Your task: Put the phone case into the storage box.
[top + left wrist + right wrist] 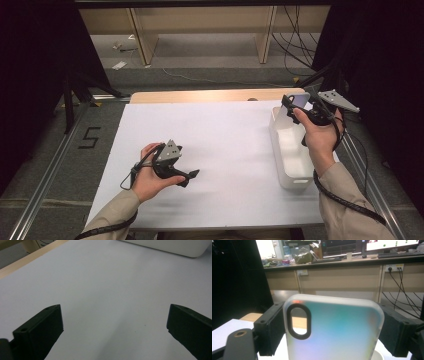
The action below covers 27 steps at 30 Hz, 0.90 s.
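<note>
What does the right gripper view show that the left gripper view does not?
Right gripper view: a frosted phone case with an oval camera cutout, clamped between the right gripper jaws, with desks and monitors behind. Left gripper view: the left gripper with open jaws, nothing between them, over the white table cover, and the white bin ahead. Both show black jaws rising from the bottom.

Frosted translucent phone case [334,332] upright between right jaws.

High overview; two close gripper views, table [210,150] shared.
</note>
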Motion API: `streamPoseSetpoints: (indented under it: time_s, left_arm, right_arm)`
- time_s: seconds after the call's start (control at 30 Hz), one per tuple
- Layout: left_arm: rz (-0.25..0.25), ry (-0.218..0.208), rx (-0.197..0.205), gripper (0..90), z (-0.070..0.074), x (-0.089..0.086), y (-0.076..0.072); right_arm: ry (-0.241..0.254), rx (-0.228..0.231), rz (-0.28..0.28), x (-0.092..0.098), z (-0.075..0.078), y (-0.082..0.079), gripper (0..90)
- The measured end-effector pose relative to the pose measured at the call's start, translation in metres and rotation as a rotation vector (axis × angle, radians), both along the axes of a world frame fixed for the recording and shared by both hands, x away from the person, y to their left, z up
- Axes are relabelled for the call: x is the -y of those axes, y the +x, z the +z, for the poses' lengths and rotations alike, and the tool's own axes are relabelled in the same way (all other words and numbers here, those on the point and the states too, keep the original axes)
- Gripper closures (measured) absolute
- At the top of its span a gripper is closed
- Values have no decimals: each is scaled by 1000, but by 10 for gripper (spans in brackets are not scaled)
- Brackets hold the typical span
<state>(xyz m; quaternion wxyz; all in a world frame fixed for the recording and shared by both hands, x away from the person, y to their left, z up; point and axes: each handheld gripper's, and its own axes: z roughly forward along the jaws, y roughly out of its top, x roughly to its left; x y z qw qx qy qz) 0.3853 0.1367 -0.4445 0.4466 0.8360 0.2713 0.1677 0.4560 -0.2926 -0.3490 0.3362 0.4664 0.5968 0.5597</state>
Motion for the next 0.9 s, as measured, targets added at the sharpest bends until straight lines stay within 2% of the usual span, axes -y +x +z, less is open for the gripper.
streamPoseSetpoints:
  time_s: [0.9]
  left_arm:
    - [0,1,1,1,0,0,0]
  right_arm:
    - [0,-2,-32,10,-1,2,182]
